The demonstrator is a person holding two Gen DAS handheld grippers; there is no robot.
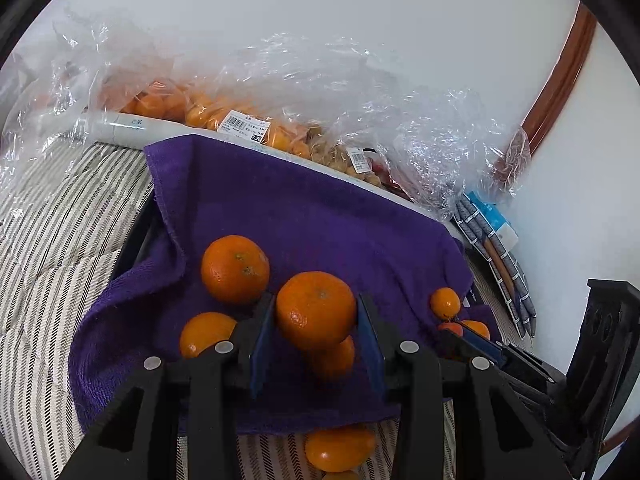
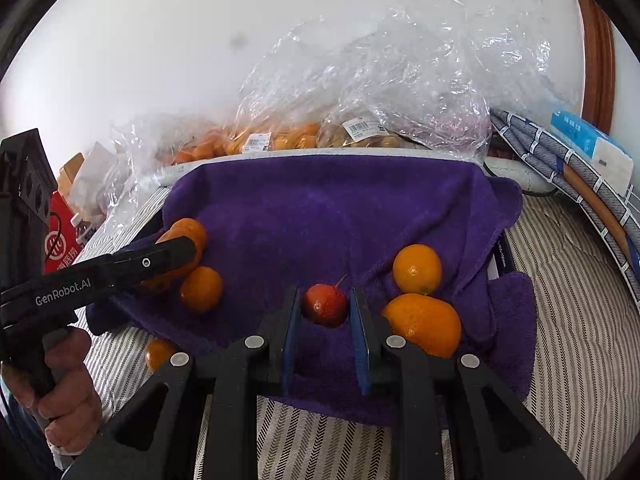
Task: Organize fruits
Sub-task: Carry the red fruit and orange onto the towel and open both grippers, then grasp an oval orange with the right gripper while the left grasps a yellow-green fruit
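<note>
A purple towel lies over the striped bedding and also shows in the right wrist view. My left gripper is shut on an orange and holds it above the towel, with other oranges lying around it. My right gripper is shut on a small red fruit just over the towel. Two small oranges lie to its right. The left gripper shows at the left of the right wrist view, among more oranges.
Clear plastic bags of oranges and other fruit stand behind the towel against the white wall, also in the right wrist view. An orange lies on the striped bedding off the towel's near edge. Folded cloths and a blue packet lie at right.
</note>
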